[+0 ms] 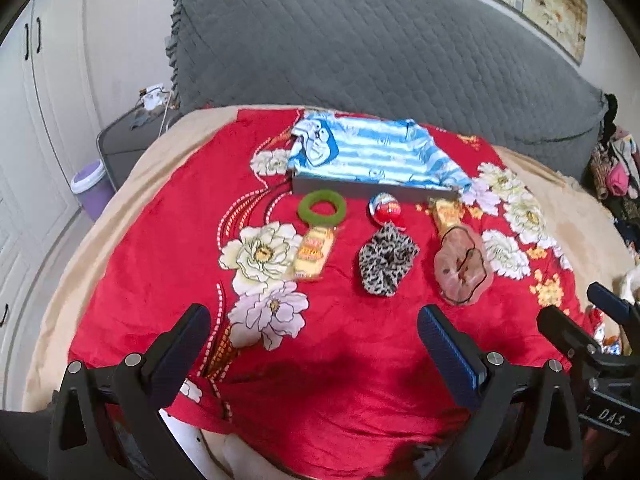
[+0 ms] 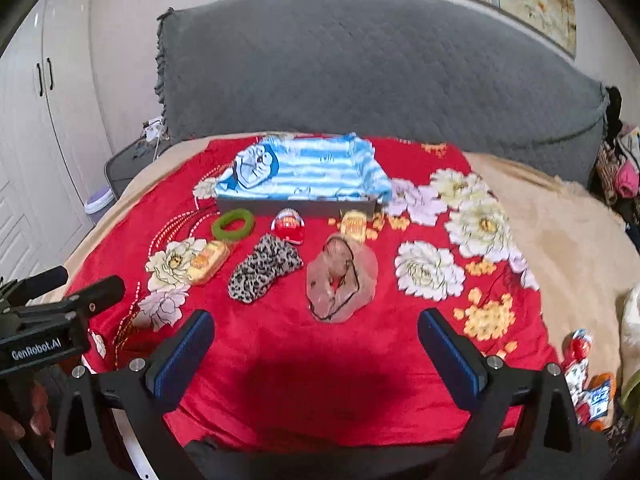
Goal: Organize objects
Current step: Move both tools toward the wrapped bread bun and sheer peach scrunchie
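On the red flowered blanket (image 1: 340,340) stands a grey box (image 1: 372,190) lined with blue-striped cartoon cloth (image 2: 304,172). In front of it lie a green ring (image 1: 321,208), a yellow snack pack (image 1: 314,254), a red egg-shaped toy (image 1: 386,210), a leopard scrunchie (image 1: 386,264), a gold wrapped snack (image 1: 446,212) and a pink hair net (image 1: 462,268). My left gripper (image 1: 314,330) is open, short of these items and holding nothing. My right gripper (image 2: 316,332) is open too, just in front of the pink hair net (image 2: 340,278).
A grey quilted headboard (image 1: 360,48) rises behind the bed. White wardrobe doors (image 1: 24,120) and a purple bin (image 1: 90,188) are at the left. Snack wrappers (image 2: 584,376) lie at the bed's right edge, and clothes (image 2: 624,168) are piled at the far right.
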Available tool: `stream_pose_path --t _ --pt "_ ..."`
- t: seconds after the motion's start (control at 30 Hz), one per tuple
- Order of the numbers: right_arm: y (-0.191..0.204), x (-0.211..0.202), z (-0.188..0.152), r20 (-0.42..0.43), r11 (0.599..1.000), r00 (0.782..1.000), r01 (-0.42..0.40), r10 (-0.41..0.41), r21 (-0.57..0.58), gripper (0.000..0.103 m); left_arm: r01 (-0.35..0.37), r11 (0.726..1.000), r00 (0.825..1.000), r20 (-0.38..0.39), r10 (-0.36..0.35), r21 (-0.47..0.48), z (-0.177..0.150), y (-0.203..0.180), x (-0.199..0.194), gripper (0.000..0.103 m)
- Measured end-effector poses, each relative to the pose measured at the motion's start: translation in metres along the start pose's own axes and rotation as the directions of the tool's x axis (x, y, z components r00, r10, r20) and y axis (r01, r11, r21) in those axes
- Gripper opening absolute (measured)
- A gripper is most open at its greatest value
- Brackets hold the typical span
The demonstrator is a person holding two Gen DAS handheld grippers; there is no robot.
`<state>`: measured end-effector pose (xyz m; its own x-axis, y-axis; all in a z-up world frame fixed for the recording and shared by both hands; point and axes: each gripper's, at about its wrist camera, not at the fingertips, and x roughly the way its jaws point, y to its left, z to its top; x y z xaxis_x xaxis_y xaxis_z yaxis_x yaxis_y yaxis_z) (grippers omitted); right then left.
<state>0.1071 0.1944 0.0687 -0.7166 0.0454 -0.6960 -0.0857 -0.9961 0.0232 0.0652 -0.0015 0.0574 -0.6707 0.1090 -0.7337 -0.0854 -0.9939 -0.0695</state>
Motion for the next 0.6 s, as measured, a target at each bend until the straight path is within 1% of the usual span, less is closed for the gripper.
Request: stream_pose_path --t 0.3,0.5,0.6 --pt "0.003 0.022 0.001 -0.031 1.0 0.999 0.015 -0.016 -0.019 0.102 -0.013 1.0 0.999 -0.04 0.013 -0.008 0.003 0.0 0.033 0.103" --pt "-0.001 0.041 0.005 -0.056 1.0 0.998 0.016 -0.016 -0.005 0.102 -0.024 0.999 0.997 -0.069 0.022 -0.029 0.008 0.008 0.057 0.103" --pt "-0.002 0.051 0.009 -0.069 1.0 0.997 0.019 -0.018 0.004 0.102 -0.022 1.0 0.996 -0.088 0.02 -0.02 0.009 0.007 0.069 0.103"
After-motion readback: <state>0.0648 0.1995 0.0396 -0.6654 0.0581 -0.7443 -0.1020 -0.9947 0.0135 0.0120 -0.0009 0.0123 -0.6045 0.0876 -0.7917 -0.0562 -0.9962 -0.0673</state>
